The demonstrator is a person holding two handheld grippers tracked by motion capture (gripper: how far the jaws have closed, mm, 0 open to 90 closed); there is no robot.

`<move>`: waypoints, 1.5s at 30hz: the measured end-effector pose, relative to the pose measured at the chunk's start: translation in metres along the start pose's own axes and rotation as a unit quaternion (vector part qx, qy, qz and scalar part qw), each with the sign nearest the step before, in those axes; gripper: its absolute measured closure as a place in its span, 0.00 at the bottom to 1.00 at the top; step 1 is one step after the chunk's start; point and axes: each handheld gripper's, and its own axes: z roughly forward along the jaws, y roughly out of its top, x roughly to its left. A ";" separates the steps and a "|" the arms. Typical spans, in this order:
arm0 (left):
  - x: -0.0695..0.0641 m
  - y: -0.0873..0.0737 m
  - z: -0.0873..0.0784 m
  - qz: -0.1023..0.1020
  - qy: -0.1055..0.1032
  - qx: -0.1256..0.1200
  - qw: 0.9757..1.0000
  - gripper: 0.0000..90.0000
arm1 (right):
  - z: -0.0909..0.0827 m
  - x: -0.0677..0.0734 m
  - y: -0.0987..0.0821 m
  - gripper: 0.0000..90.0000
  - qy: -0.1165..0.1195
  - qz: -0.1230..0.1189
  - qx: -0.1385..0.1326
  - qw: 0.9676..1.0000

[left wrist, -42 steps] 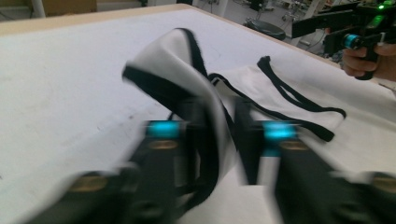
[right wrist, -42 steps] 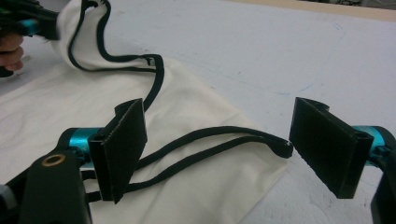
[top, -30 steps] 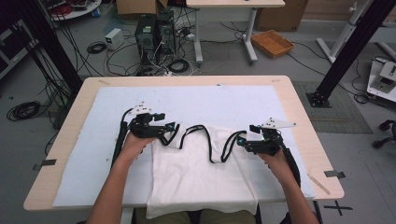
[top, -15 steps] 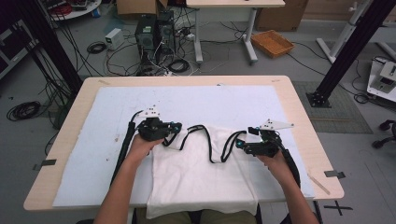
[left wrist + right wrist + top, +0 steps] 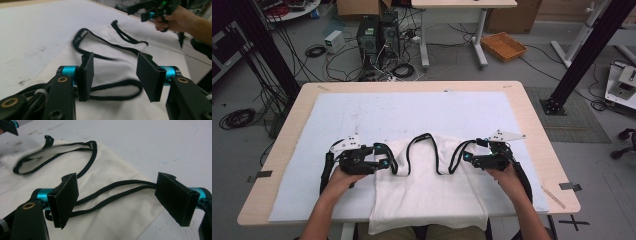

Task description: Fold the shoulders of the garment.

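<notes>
Both tongs are wide open and hold nothing. The left gripper (image 5: 384, 163) sits at the left top corner of the white bag (image 5: 427, 200). In the left gripper view its two black pads (image 5: 86, 75) stand far apart, and a loop of the black strap (image 5: 117, 93) lies between them, not pinched. The right gripper (image 5: 466, 159) sits at the bag's right top corner. In the right gripper view its pads (image 5: 66, 197) are also far apart, with two lines of black strap (image 5: 112, 192) running across the gap, loose.

The white bag lies flat on the pale blue mat (image 5: 412, 115), close to the person's edge of the table (image 5: 532, 130). Its bottom hangs a little over that edge. The black straps (image 5: 424, 150) curl in loops across the top of the bag, between the two tongs.

The bag looks like thin cloth, so it is probably light and floppy. It will sag and fold when lifted, not stay flat. The straps look soft too and could slide away. A good place to grab is likely the top corners, where the straps meet the cloth, one corner for each of the tongs.
</notes>
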 end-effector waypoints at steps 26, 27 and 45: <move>-0.044 -0.012 0.039 0.115 0.024 0.097 0.988 0.94 | 0.033 0.059 -0.012 0.94 0.045 -0.157 0.105 0.981; -0.043 -0.011 0.035 0.105 0.025 0.083 0.991 0.94 | 0.030 0.057 -0.012 0.94 0.041 -0.154 0.100 0.982; -0.022 -0.010 -0.014 0.036 0.003 -0.007 0.999 0.93 | -0.034 0.021 -0.018 0.94 0.026 -0.092 0.034 0.995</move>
